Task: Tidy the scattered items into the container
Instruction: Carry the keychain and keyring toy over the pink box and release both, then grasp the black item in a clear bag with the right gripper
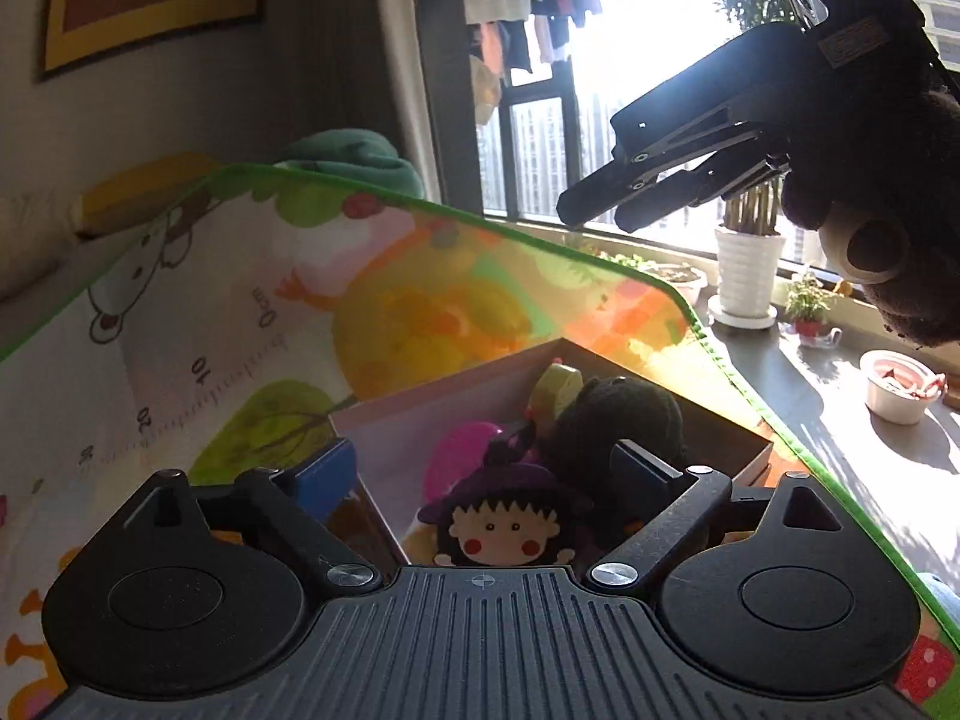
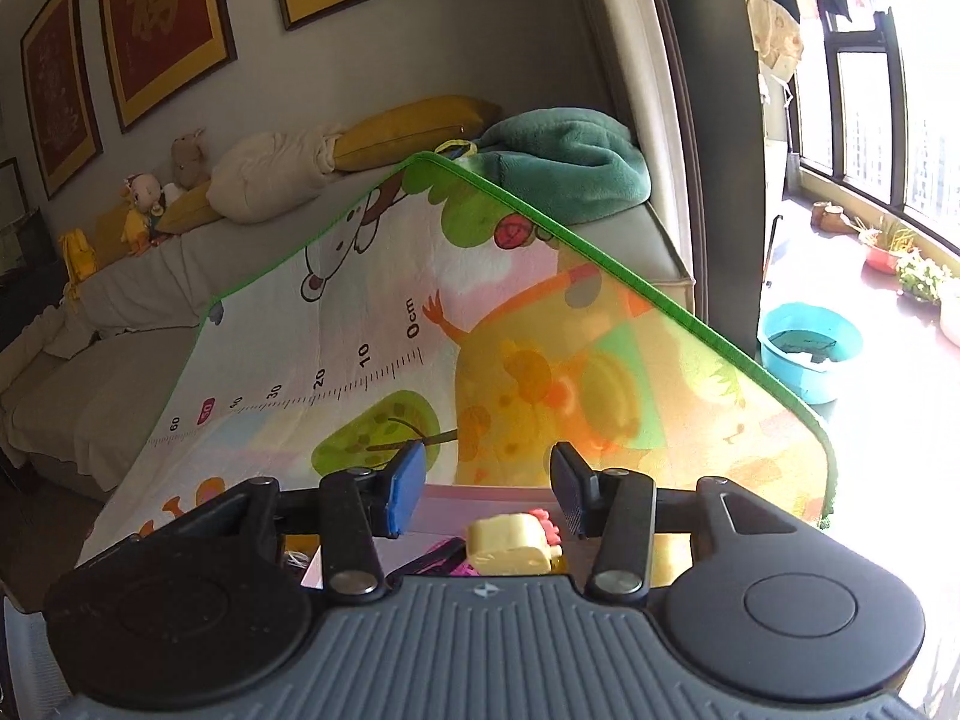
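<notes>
toys (image 1: 516, 516) crowding the box (image 1: 456, 396)

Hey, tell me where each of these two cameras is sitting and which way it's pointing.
Left wrist: on the left gripper, looking down into the box of toys on the mat, window behind; its own open fingers show, plus the right gripper upper right.
Right wrist: on the right gripper, looking across the mat toward a sofa and framed pictures; only its own open fingers show.
Shared: the mat, the box, the yellow toy.
</notes>
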Tool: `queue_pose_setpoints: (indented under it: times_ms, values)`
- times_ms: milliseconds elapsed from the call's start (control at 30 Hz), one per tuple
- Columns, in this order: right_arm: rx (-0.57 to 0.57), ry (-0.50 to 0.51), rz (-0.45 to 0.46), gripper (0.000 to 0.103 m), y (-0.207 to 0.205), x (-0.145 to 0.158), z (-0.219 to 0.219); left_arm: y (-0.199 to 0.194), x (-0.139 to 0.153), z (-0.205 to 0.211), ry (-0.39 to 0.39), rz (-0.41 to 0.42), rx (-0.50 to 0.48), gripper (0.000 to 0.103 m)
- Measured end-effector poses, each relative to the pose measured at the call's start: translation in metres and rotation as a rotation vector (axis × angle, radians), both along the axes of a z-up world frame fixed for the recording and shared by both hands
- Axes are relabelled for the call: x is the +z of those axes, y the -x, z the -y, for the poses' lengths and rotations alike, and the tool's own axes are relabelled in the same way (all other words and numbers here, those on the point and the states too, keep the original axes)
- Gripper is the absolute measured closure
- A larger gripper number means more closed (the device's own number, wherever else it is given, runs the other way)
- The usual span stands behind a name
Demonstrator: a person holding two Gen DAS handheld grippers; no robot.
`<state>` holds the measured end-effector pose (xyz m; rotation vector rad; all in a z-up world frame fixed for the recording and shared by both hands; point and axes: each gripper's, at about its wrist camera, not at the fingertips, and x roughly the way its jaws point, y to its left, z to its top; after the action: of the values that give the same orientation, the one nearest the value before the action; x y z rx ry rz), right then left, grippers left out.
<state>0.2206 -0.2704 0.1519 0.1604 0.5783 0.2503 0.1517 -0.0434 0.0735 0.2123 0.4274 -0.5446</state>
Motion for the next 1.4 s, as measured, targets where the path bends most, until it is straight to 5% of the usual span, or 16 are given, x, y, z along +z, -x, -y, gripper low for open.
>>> queue_pose_setpoints:
  times_ms: [367,600,767,1033,1267,1333,1400]
  values:
    - [0.021,0.023,-0.024,0.041,0.008,-0.008,-0.023,0.035,-0.040,-0.068,-0.065,-0.203,0.222,0.001]
    - [0.180,0.109,-0.024,0.015,0.017,-0.022,-0.105,0.049,-0.055,-0.110,-0.013,-0.278,0.395,0.000]
    - [0.323,0.177,-0.056,0.014,0.014,-0.041,-0.176,0.058,-0.066,-0.123,-0.008,-0.270,0.432,0.000]
    - [0.334,0.134,-0.313,0.017,-0.064,-0.076,-0.244,0.061,-0.068,-0.123,0.005,-0.256,0.441,0.000]
    - [0.305,0.281,-0.413,0.016,-0.087,-0.116,-0.270,0.062,-0.068,-0.126,0.032,-0.256,0.436,0.000]
    - [0.319,0.292,-0.393,0.026,-0.081,-0.115,-0.269,0.062,-0.068,-0.126,0.039,-0.258,0.434,0.000]
    - [0.355,0.301,-0.356,0.058,-0.072,-0.106,-0.266,0.063,-0.068,-0.126,0.039,-0.258,0.434,0.000]
